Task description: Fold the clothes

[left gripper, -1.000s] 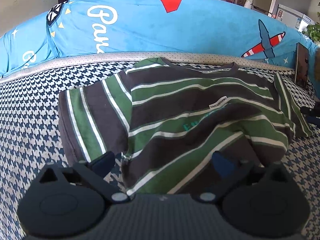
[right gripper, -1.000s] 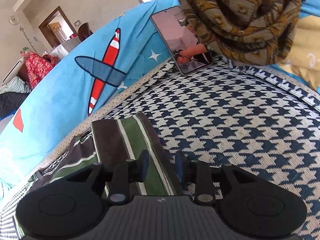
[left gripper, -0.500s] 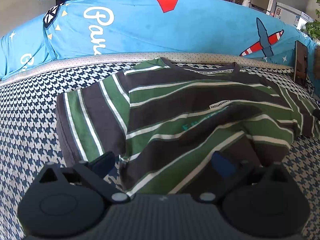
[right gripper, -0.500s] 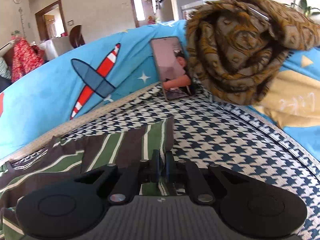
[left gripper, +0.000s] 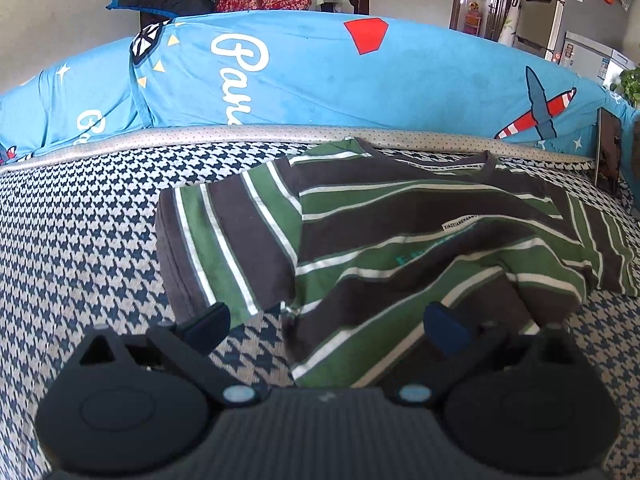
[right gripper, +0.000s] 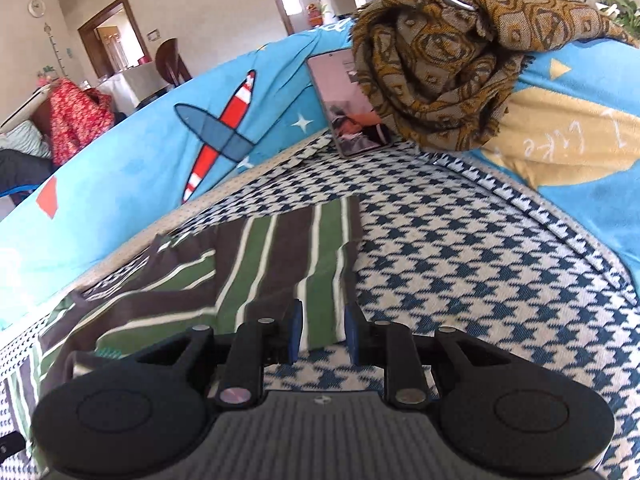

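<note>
between the right fingers [right gripper: 297, 330], loose striped shirt [right gripper: 256, 264] sleeve

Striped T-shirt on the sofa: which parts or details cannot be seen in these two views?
- Striped T-shirt bottom hem: left wrist view, hidden behind the left gripper.
- Teal chest print: swallowed by a fold.
- Phone screen: right wrist view, upper corner covered by the brown patterned scarf; picture too small.

— What lay on the sofa [left gripper: 80, 240]?
— A striped shirt [left gripper: 400, 248], collar far, near the blue cushion [left gripper: 320, 80].
— The left gripper [left gripper: 326, 320]?
— Jaws wide, over its near hem.
</note>
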{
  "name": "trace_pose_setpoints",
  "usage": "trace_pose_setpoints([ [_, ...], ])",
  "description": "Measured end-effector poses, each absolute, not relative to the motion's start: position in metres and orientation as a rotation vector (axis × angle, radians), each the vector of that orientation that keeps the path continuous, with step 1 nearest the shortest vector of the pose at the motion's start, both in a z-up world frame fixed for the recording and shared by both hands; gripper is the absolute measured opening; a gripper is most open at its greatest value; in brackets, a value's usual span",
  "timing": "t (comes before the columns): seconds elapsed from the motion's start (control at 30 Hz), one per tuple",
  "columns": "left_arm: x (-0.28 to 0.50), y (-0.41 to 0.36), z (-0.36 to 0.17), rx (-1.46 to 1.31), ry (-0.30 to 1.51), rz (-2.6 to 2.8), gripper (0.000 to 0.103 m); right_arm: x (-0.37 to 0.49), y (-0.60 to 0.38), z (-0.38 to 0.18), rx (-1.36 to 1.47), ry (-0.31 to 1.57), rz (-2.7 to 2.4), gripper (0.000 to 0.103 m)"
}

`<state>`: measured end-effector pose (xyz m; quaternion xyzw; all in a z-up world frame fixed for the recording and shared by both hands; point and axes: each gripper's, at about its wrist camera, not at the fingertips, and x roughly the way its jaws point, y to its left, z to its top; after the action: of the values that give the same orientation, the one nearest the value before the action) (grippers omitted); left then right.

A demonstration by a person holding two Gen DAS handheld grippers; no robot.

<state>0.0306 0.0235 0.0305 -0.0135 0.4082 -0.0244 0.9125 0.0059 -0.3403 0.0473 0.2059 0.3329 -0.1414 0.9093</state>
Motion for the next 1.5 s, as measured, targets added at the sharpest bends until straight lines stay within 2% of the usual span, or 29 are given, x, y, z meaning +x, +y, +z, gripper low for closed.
trace_pose_setpoints([
  [0.13,0.007,0.027,0.032,-0.046,0.822,-0.063,0.103,-0.011,-0.316,0.043,0.447,0.717,-0.163,0.022],
  [0.33,-0.019,0.021,0.032,-0.026,0.804,-0.13,0.103,-0.021,-0.273,0.035,0.33,0.746,0.007,0.024],
  [0.43,-0.027,0.012,0.029,0.009,0.805,-0.183,0.103,-0.02,-0.254,0.03,0.262,0.758,0.082,0.031],
  [0.57,-0.029,-0.004,0.022,0.096,0.807,-0.227,0.103,-0.015,-0.238,0.024,0.23,0.757,0.144,0.034],
  [0.67,-0.027,-0.014,0.014,0.136,0.82,-0.242,0.103,-0.007,-0.227,0.018,0.22,0.767,0.176,0.041],
  [1.0,-0.006,-0.024,0.001,0.154,0.843,-0.152,0.103,0.017,-0.205,0.002,0.182,0.763,0.142,0.041],
  [1.03,-0.004,-0.022,0.0,0.142,0.844,-0.144,0.103,0.018,-0.204,0.002,0.188,0.758,0.139,0.035],
  [1.07,-0.003,-0.021,0.0,0.127,0.843,-0.139,0.103,0.018,-0.204,0.003,0.198,0.752,0.141,0.023],
  [1.1,-0.002,-0.018,0.001,0.112,0.839,-0.133,0.102,0.018,-0.204,0.004,0.207,0.746,0.144,0.018],
  [1.17,-0.001,-0.014,0.002,0.087,0.829,-0.109,0.092,0.018,-0.205,0.007,0.223,0.737,0.146,0.011],
  [1.27,0.002,-0.004,0.005,0.058,0.825,-0.041,0.08,0.014,-0.21,0.016,0.255,0.706,0.15,0.009],
  [1.5,0.001,0.021,0.022,0.012,0.726,0.1,0.077,-0.007,-0.228,0.052,0.325,0.582,0.186,0.005],
])
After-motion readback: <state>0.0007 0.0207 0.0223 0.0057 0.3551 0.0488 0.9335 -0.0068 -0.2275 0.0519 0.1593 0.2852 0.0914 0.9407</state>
